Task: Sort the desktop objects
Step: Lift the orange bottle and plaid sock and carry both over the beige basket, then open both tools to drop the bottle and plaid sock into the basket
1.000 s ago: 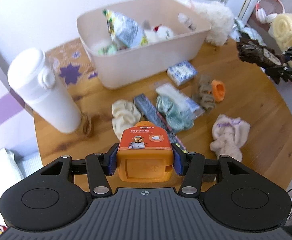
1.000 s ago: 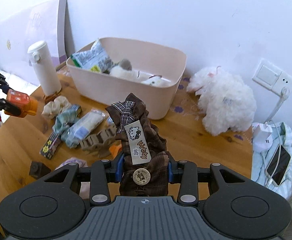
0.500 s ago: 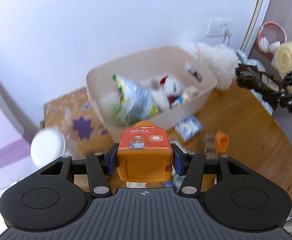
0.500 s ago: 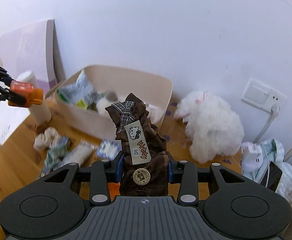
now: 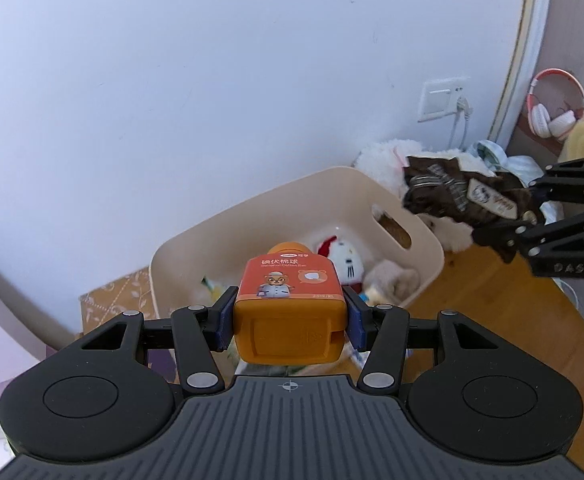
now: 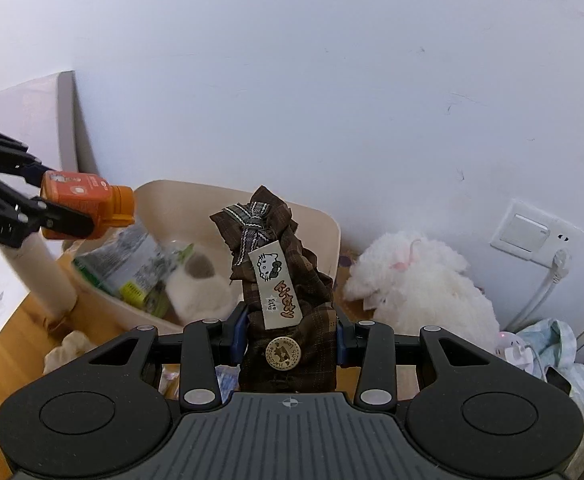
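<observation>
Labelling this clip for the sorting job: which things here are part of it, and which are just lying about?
Part of the job:
orange bottle, in left tongs
brown pouch, in right tongs
bin

Lying about:
white plush
wall socket
headphones

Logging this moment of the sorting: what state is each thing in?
Orange bottle: capped, gripped by left gripper.
Brown pouch: gripped by right gripper.
Bin: open, partly filled.
Plug: in socket.
White plush: lying beside bin.
</observation>
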A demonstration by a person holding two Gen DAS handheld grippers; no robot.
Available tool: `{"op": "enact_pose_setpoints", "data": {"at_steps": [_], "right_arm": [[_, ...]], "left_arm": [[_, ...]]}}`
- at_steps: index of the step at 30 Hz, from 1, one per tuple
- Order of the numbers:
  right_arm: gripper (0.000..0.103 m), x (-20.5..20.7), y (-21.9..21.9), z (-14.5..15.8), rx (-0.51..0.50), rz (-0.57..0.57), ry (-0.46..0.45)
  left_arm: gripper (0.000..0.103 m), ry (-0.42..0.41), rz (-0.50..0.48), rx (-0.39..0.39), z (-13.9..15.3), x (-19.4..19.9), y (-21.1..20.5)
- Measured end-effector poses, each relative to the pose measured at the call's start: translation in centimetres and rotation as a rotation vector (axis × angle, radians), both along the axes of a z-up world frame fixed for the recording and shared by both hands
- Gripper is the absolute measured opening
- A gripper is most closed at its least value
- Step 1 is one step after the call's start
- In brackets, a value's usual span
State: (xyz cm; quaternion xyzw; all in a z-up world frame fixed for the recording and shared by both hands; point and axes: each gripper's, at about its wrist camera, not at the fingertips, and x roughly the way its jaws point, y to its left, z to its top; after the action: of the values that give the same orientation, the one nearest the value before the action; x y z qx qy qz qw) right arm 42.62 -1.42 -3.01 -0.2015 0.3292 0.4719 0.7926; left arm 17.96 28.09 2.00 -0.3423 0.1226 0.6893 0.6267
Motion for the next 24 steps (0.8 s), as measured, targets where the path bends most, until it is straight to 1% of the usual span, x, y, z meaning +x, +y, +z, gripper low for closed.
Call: {"op": "enact_pose_setpoints", "data": {"at_steps": [3,10,12,13,14,24], "right_arm": [[0.038,1.0,1.4,-0.8,0.000,-0.028,0.025],[0.038,2.2,4.0,-3.0,-0.033,-0.066,0.086],[0.038,2.4,4.6,-3.6,-0.043,-0.068,0.103],[0.038,2.4,5.1,-3.9,-0.051,-0.070,0.108],[0.038,2.4,5.5,-4.2,-0.062,-0.072,0.110],[0.038,1.3,8.8,-7.3,-0.141,-0.074,0.146]], "left_arm": [[0.054,-0.023,0.017,-0.024,-0.7,0.0,1.7],[0.054,-0.012,0.071,-0.081,-3.0,0.3,4.9],[0.054,-0.022,0.092,-0.093,-3.7,0.3,5.9],[0.054,-0.025,0.140,-0.094,-4.0,0.2,6.3],[0.054,-0.023,0.151,-0.101,-4.3,0.2,6.6],[0.054,0.009,0.180,-0.166,-6.7,0.2,8.6]]}}
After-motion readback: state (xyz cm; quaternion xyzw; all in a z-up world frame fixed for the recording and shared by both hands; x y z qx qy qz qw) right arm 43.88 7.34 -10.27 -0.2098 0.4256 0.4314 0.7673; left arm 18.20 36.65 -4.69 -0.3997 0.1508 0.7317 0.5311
